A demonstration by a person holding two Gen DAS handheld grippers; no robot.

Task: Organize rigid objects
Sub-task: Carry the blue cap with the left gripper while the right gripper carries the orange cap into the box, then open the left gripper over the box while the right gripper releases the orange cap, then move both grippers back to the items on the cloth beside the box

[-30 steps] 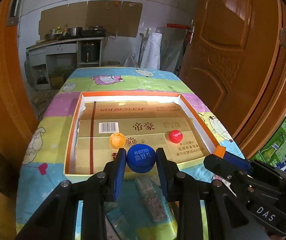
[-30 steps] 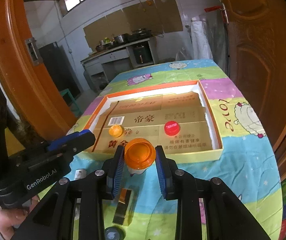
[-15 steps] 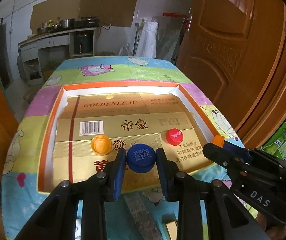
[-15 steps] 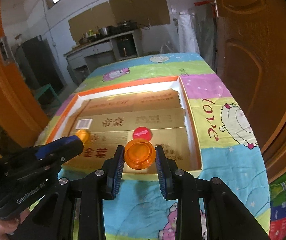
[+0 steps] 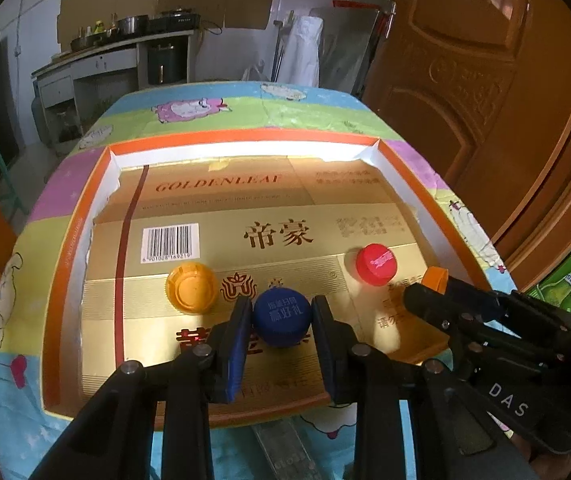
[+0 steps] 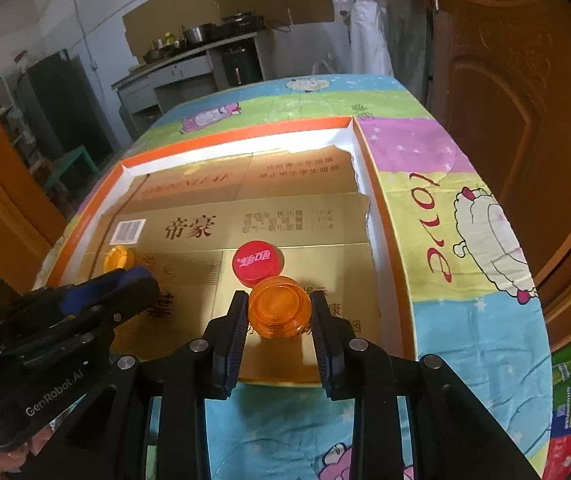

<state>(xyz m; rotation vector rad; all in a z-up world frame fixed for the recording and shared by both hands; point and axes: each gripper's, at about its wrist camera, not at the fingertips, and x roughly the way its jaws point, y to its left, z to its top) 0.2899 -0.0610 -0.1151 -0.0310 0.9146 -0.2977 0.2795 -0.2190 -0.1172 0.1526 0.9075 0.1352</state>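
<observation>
Left hand-held gripper (image 5: 281,322): I have it clenched on the blue bottle cap (image 5: 282,316), one pad on each side, held over the near part of the shallow box (image 5: 73,232).
Blue bottle cap writing: white Chinese characters in two lines on top; I cannot make them out for certain.
Right hand-held gripper (image 6: 278,316): I have it clenched on the clear orange cap (image 6: 279,312), also over the box's near part, toward the box's right side.
Shallow box: orange rim, white inner walls, sitting on the worktop (image 6: 465,320); its floor is a flattened gold carton (image 5: 269,216).
Carton writing: "GOLDENLEAF" in red near the box's far wall, large characters "帝豪" at the box's middle, a white barcode label (image 5: 170,242) toward the box's left side, and blocks of small print too fine for me to read.
Yellow cap (image 5: 192,287): lying on the box floor, left of my blue cap and just in front of the barcode label.
Red cap (image 6: 257,262): lying on the box floor, just beyond the clear orange cap; white script on top that I cannot read.
Worktop cloth: cartoon sheep on colour bands, with "love" in red script outside the box's right wall.
Gripper markings: "DAS" on the right one's body as my left camera sees it; "GenRobot.AI" on the left one's body as my right camera sees it.
</observation>
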